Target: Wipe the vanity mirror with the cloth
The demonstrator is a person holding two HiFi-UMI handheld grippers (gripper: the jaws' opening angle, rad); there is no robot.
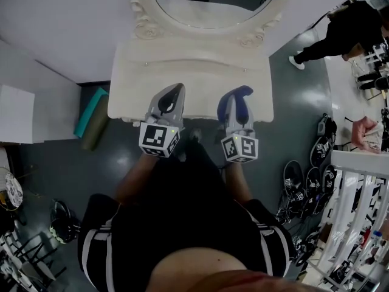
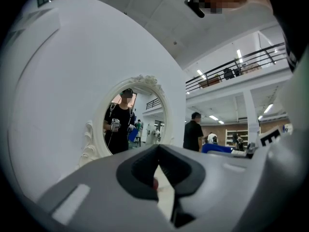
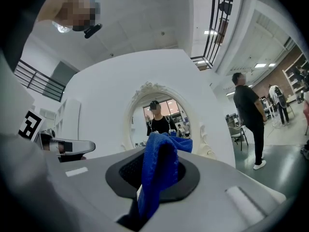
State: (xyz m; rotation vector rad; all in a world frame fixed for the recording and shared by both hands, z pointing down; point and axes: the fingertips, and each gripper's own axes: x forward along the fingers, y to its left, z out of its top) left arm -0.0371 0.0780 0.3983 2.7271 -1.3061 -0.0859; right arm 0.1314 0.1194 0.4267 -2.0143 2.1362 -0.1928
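Over the front edge of the desk point(image 1: 194, 72), at 6 o'clock from the vanity mirror point(image 1: 213, 2), both forearms lie side by side with the grippers pointing toward 12 o'clock. The right gripper point(image 1: 238, 102) has its fingers point(image 3: 186, 178) clenched on the blue cloth point(image 3: 155, 175), while the left gripper point(image 1: 172, 96) has its fingers pressed together on nothing. To wipe well, I judge the right arm should reach across the desk, lay the cloth's free fold flat on the glass and sweep in overlapping passes.
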